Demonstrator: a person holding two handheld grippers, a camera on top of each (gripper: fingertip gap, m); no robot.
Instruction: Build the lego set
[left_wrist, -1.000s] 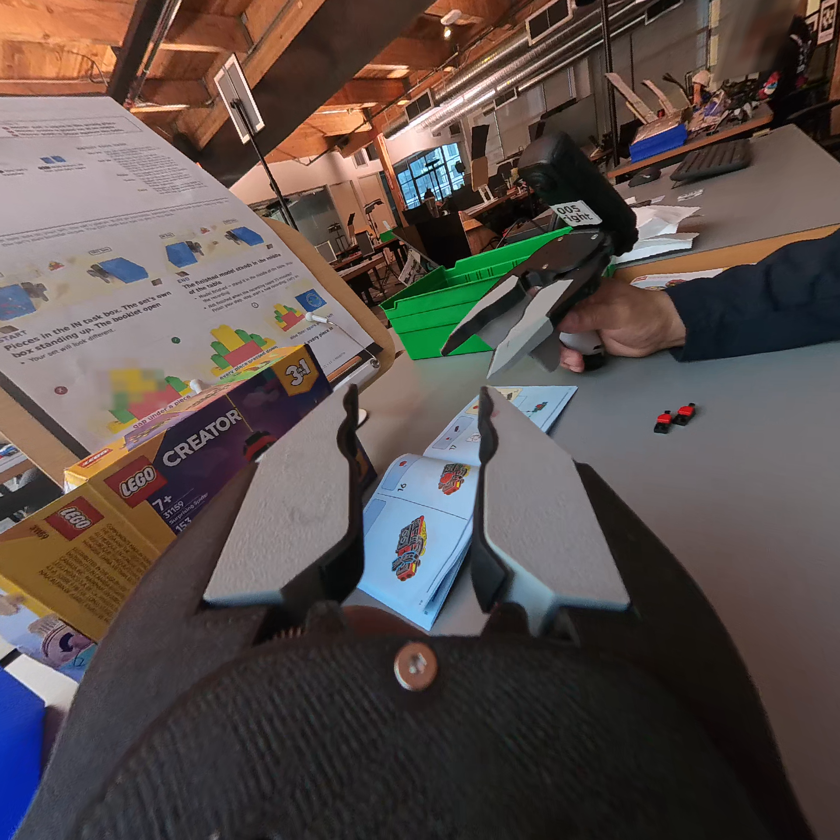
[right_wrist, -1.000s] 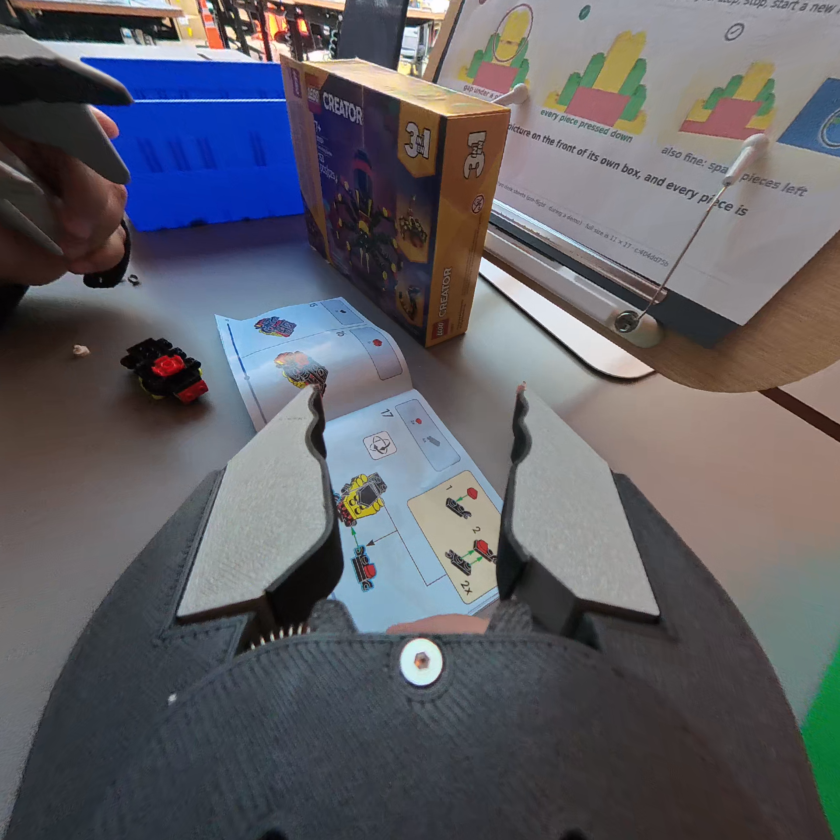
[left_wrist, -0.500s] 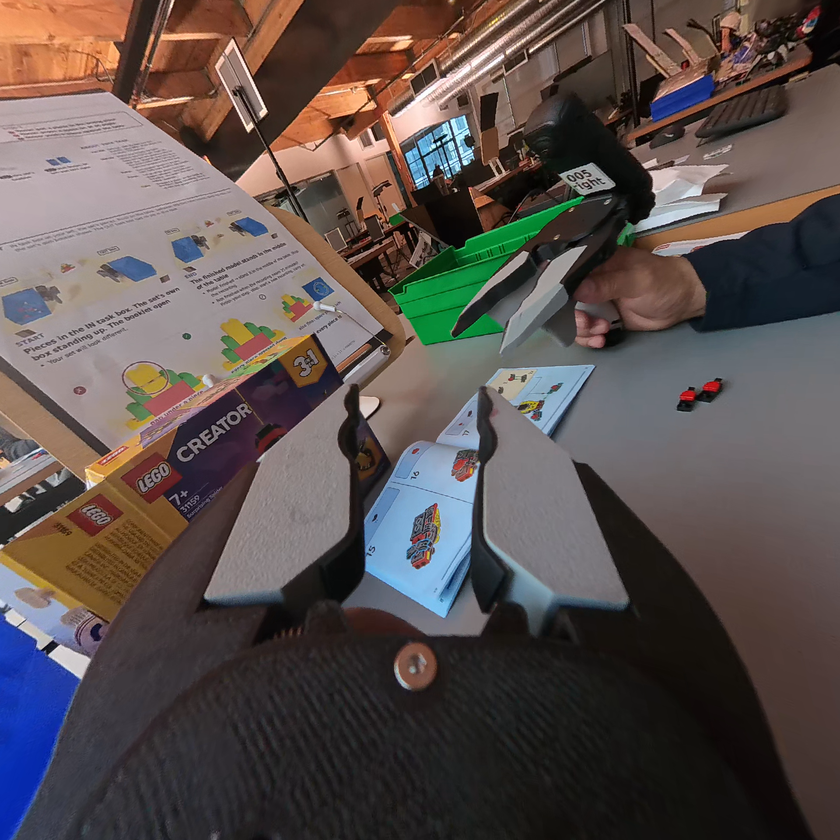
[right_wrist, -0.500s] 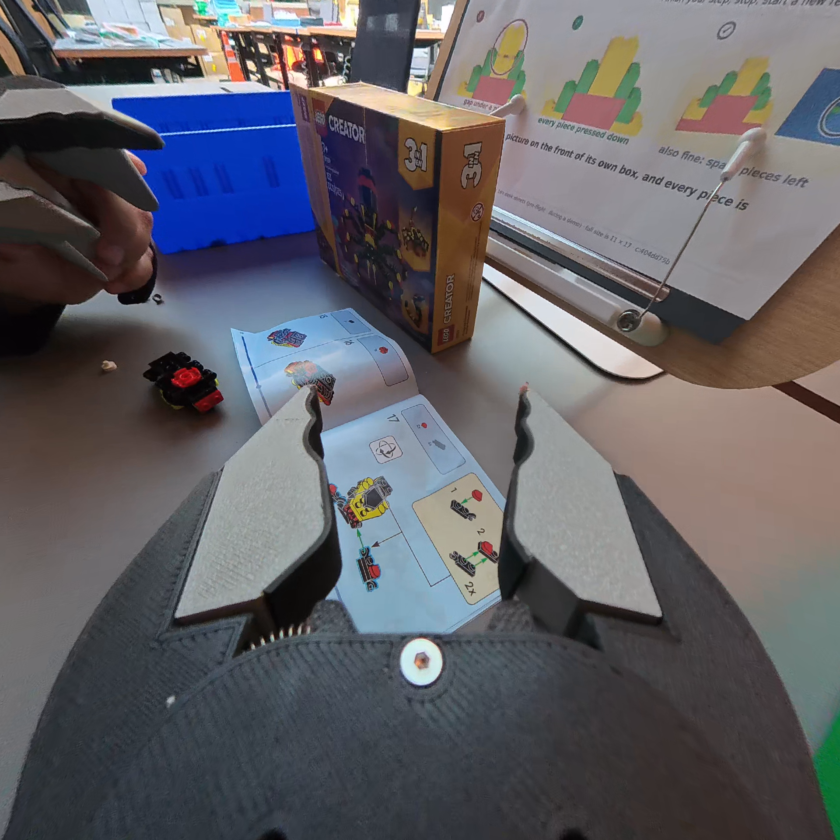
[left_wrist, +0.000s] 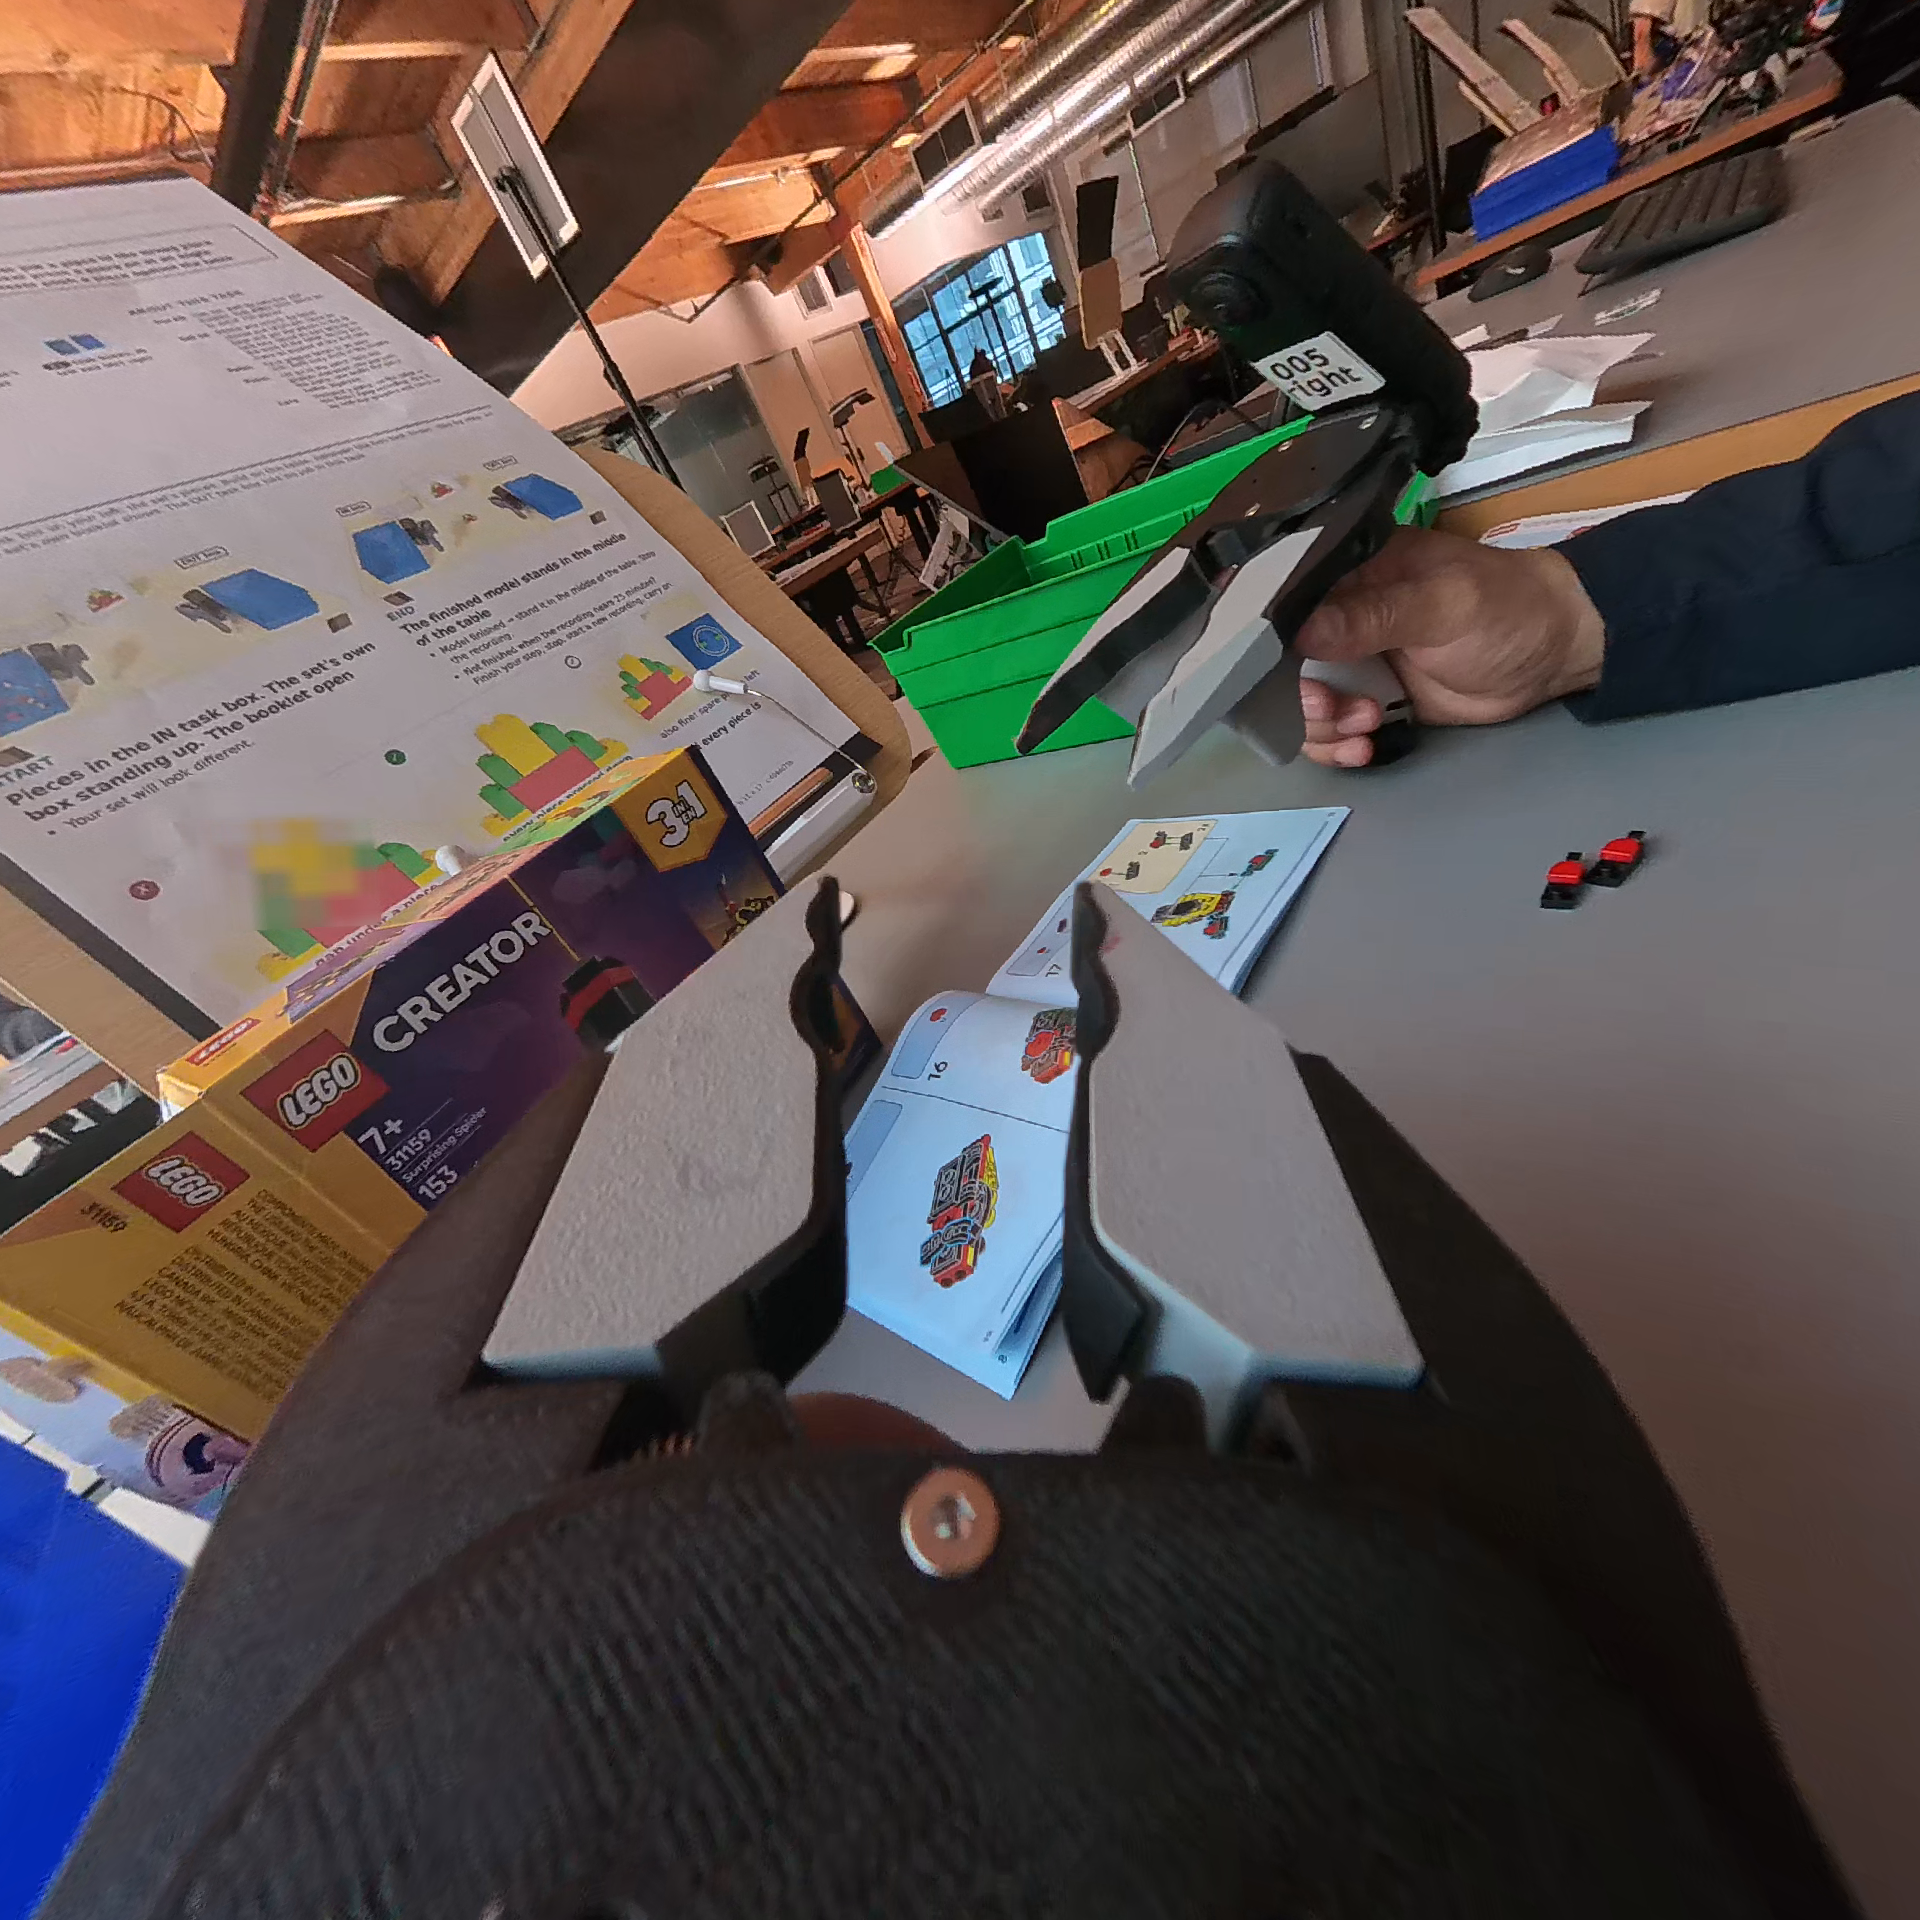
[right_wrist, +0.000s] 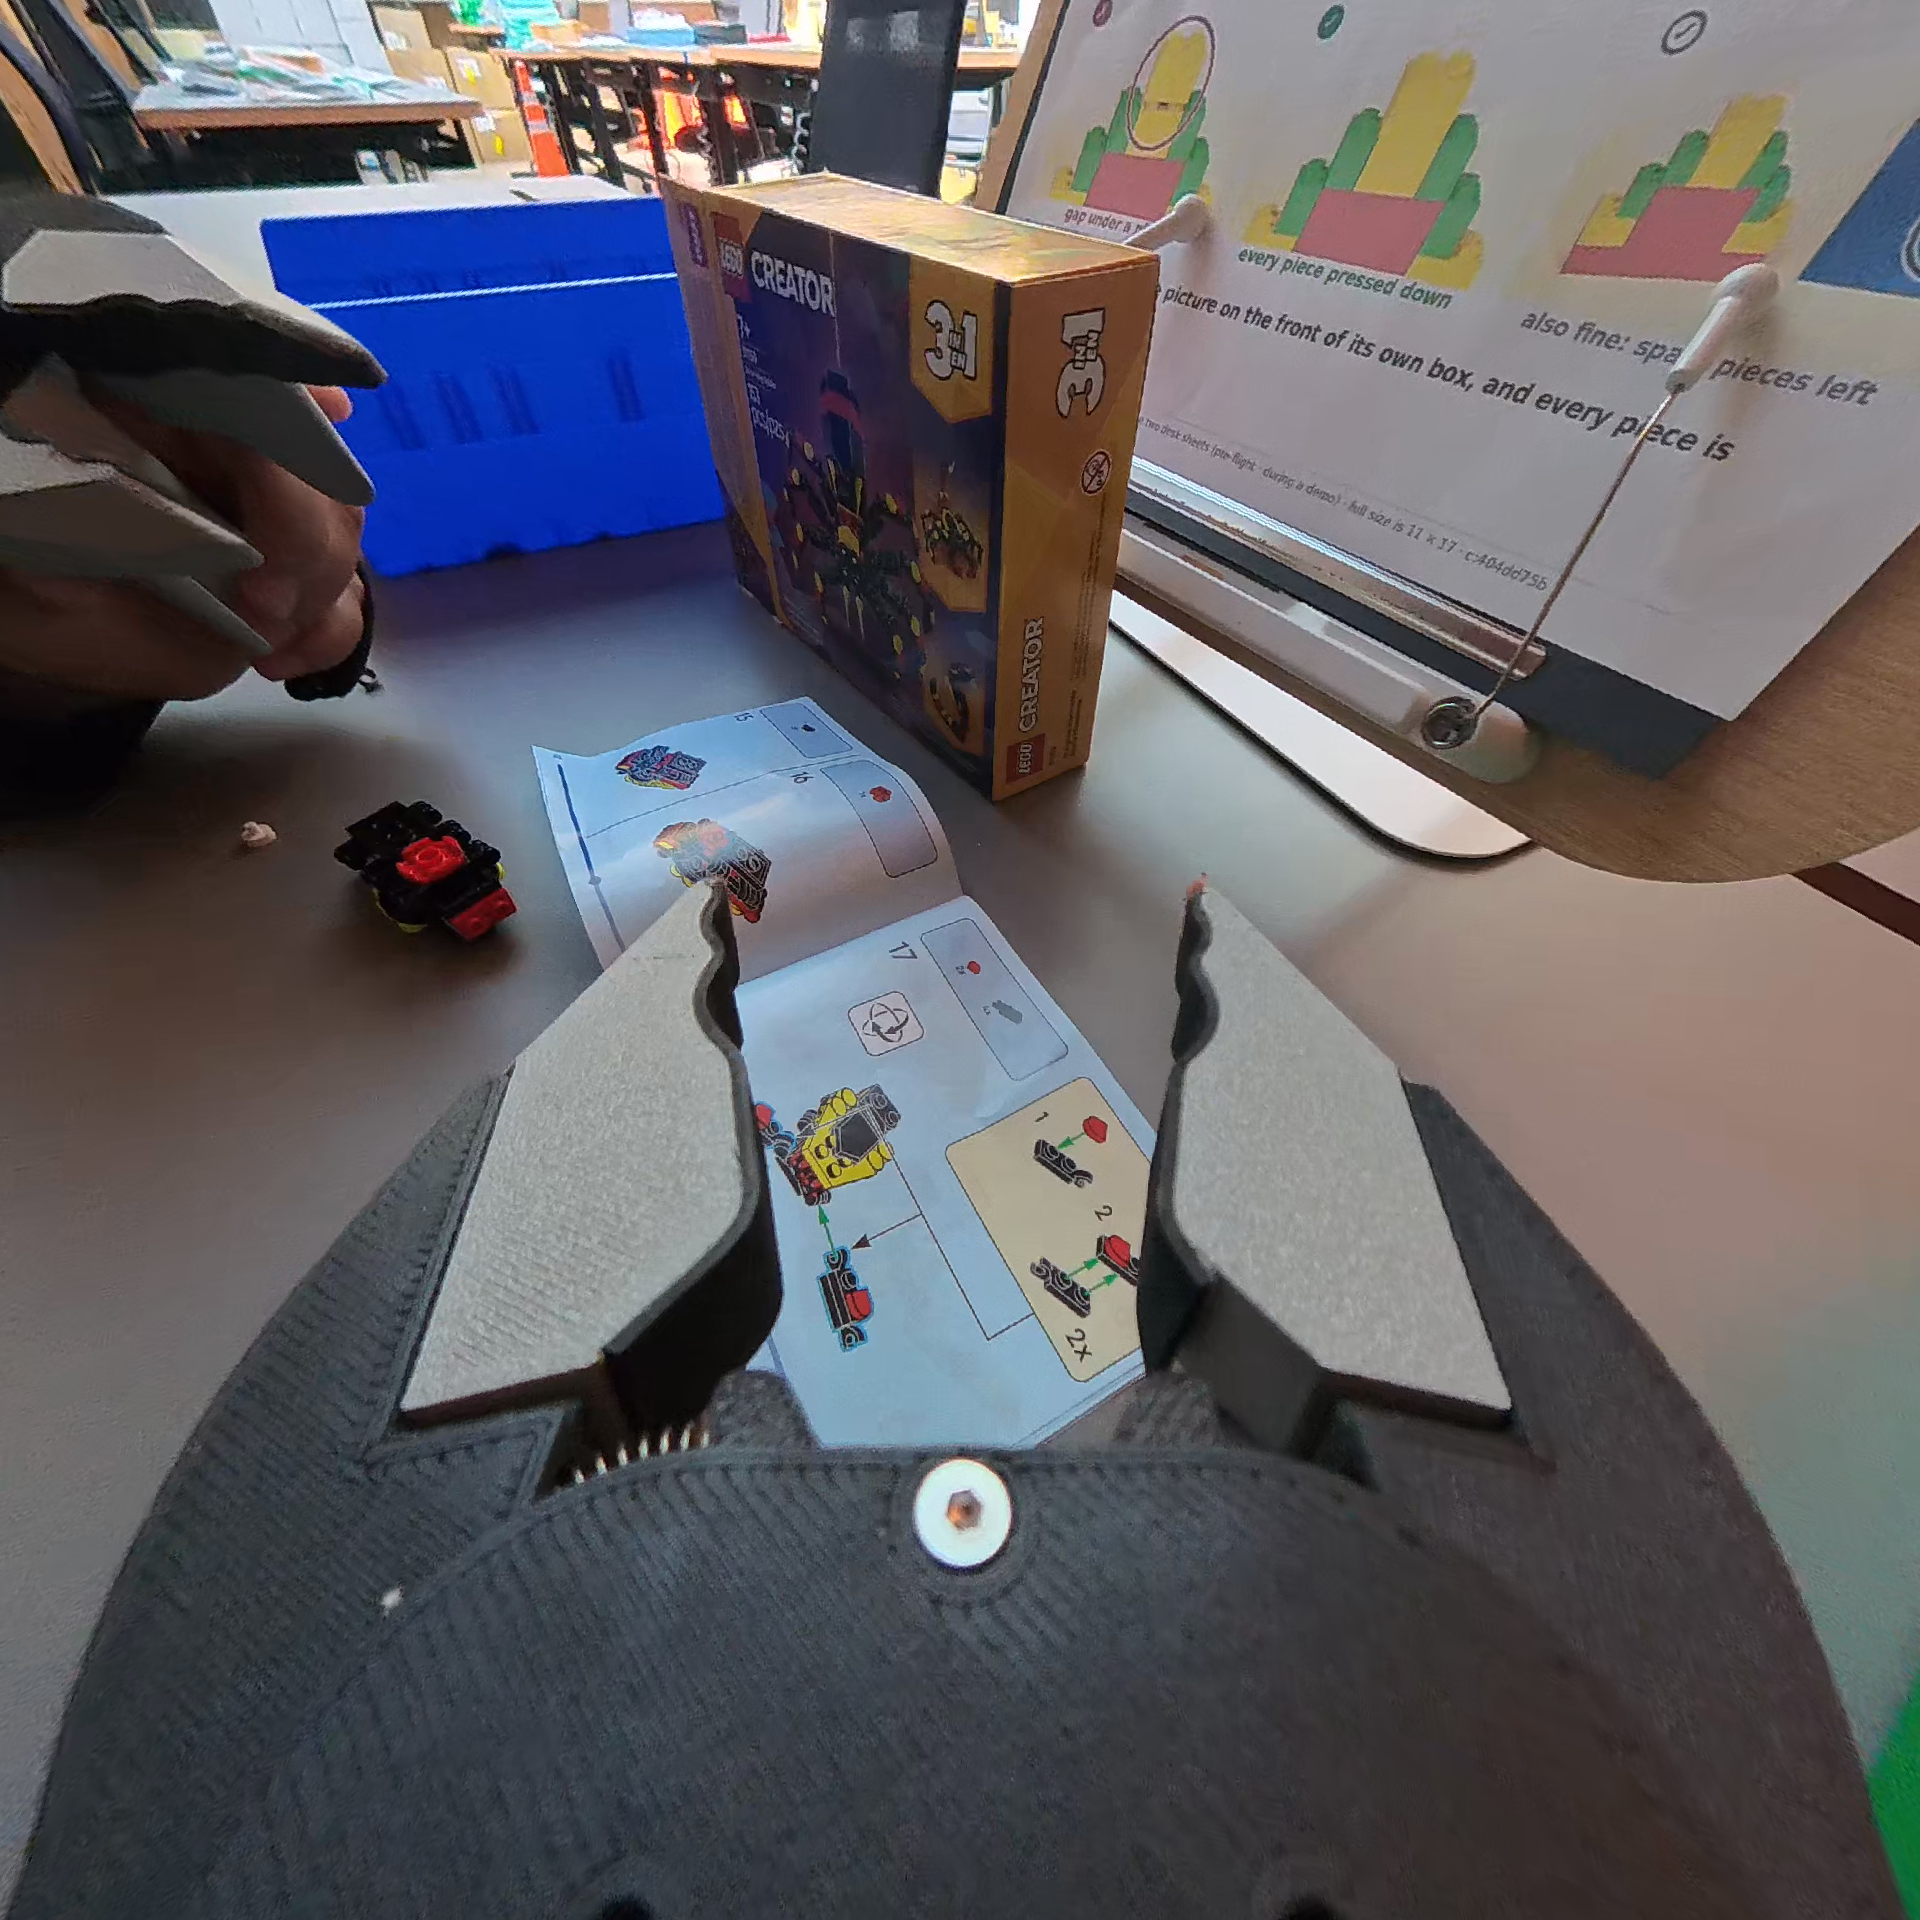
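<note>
An open instruction booklet (right_wrist: 873, 1049) lies on the grey table; it also shows in the left wrist view (left_wrist: 987, 1164). A small black, red and yellow lego build (right_wrist: 426, 868) sits left of the booklet. Two small red and black pieces (left_wrist: 1590, 868) lie apart on the table at the right. My left gripper (left_wrist: 951, 914) is open and empty above the booklet's near end. My right gripper (right_wrist: 956, 894) is open and empty, held over the booklet's other end; it shows in the left wrist view (left_wrist: 1091, 743) too. The left gripper's fingers (right_wrist: 197, 416) show at the left edge of the right wrist view.
The yellow and purple lego box (right_wrist: 914, 468) stands behind the booklet. A tilted wooden board with a printed sheet (right_wrist: 1507, 312) stands beside it. A blue bin (right_wrist: 488, 374) is at one end, a green bin (left_wrist: 1029, 613) at the other.
The left gripper has turned and shifted a little, so the booklet and the red pieces sit more to the right. The right gripper has drawn back slightly. Both stay open.
</note>
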